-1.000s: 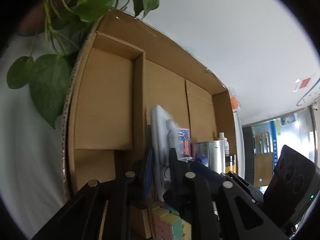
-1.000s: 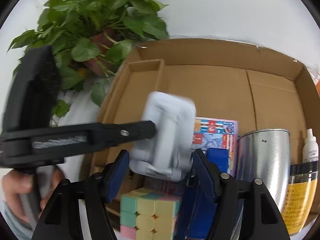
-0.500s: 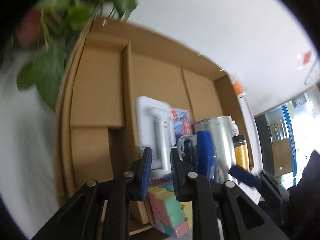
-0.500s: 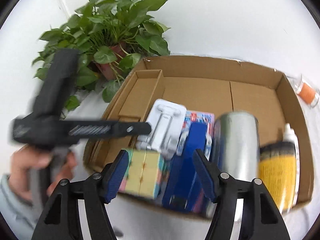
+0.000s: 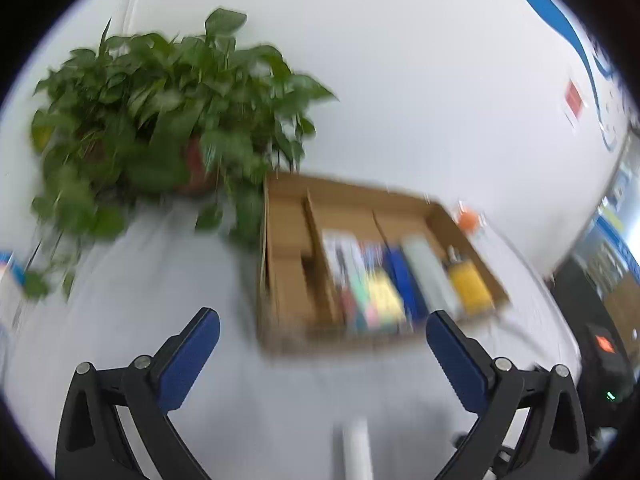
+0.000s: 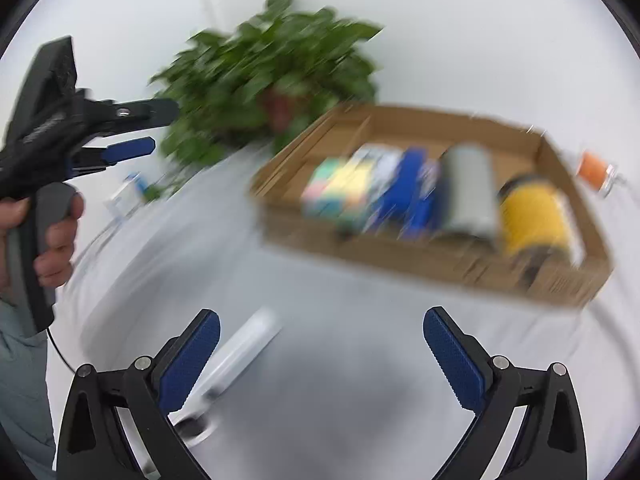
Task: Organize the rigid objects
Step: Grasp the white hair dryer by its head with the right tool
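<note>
A cardboard box (image 6: 440, 268) (image 5: 280, 276) on the white table holds a pastel cube (image 6: 340, 184), a white pack (image 5: 340, 256), a blue item (image 6: 412, 188), a silver can (image 6: 468, 188) and a yellow bottle (image 6: 532, 216). Both views are blurred. My left gripper (image 5: 322, 332) (image 6: 164, 126) is well back from the box, its jaws opening wide with nothing between them. My right gripper (image 6: 320, 328) is also back from the box, jaws opening, pads touching nothing. A white tube (image 6: 244, 348) (image 5: 356, 444) lies on the table by its left finger.
A leafy potted plant (image 5: 160, 132) (image 6: 280, 76) stands left of the box. An orange-capped item (image 6: 596, 168) lies past the box's right end. A small blue-and-white carton (image 6: 128, 192) sits at the left. A hand (image 6: 52, 240) grips the left tool.
Both grippers have pulled back from the box, which now looks small and far. Both sets of jaws have spread wide. The white pack stays in the box.
</note>
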`<state>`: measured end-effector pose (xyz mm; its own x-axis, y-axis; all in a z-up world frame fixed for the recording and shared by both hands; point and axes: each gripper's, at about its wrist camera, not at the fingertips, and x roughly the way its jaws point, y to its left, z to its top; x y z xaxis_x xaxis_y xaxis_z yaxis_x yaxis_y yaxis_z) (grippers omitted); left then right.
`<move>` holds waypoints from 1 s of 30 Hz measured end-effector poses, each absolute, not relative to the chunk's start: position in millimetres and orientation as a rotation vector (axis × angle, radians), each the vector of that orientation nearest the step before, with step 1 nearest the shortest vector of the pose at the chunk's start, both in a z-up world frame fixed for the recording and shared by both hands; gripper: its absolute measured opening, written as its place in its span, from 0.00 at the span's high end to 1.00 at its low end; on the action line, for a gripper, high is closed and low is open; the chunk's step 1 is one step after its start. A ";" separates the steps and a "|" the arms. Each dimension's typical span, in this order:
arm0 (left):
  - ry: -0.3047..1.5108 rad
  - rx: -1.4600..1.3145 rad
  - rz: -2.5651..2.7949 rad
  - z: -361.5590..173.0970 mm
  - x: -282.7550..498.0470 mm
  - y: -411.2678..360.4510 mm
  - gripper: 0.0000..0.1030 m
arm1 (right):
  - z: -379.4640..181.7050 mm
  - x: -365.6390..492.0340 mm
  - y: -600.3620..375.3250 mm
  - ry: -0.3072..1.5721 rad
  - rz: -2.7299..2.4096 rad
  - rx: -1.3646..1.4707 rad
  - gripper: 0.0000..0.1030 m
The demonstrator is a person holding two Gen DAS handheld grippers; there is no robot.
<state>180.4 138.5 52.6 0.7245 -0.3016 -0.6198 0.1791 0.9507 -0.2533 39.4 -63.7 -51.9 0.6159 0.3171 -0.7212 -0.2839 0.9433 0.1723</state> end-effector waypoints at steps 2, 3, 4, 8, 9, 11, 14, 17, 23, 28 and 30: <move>0.806 -0.183 -0.274 35.3 153.9 142.3 0.01 | -69.5 17.3 -44.2 0.888 0.419 0.078 0.02; 0.878 -0.220 -0.277 19.8 142.8 146.0 0.01 | -77.2 8.2 -34.1 0.910 0.453 0.087 0.04; 0.939 -0.289 -0.295 4.0 134.0 151.0 0.01 | -83.9 -0.6 -24.5 0.927 0.478 0.086 0.05; 1.056 -0.512 -0.360 -43.6 110.7 161.3 0.08 | -104.0 -18.7 -2.0 0.994 0.504 0.084 0.14; 1.088 -0.536 -0.380 -55.3 109.0 158.0 0.16 | -107.8 -22.0 1.4 1.009 0.505 0.096 0.16; 1.179 -0.575 -0.413 -75.9 109.7 151.3 0.28 | -112.5 -27.6 7.1 1.012 0.499 0.084 0.20; 1.261 -0.639 -0.467 -96.0 100.5 134.1 0.28 | -114.2 -34.1 0.2 1.013 0.489 0.089 0.22; 1.281 -0.665 -0.529 -98.9 92.4 113.9 0.28 | -115.3 -39.8 -15.2 1.017 0.454 0.082 0.22; 1.221 -0.668 -0.504 -94.0 109.4 104.0 0.28 | -119.4 -36.1 -15.6 1.001 0.447 0.042 0.33; 1.320 -0.645 -0.463 -119.6 132.5 94.4 0.55 | -125.3 -32.1 -7.8 0.986 0.430 0.035 0.41; 1.297 -0.637 -0.471 -120.1 131.4 91.6 0.65 | -125.0 -33.1 -9.2 0.977 0.440 0.044 0.42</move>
<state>131.4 91.6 -120.1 0.2174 -0.6491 -0.7290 -0.0301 0.7421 -0.6697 -33.1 -9.2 -125.0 0.4787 0.3797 -0.7916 -0.3403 0.9114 0.2314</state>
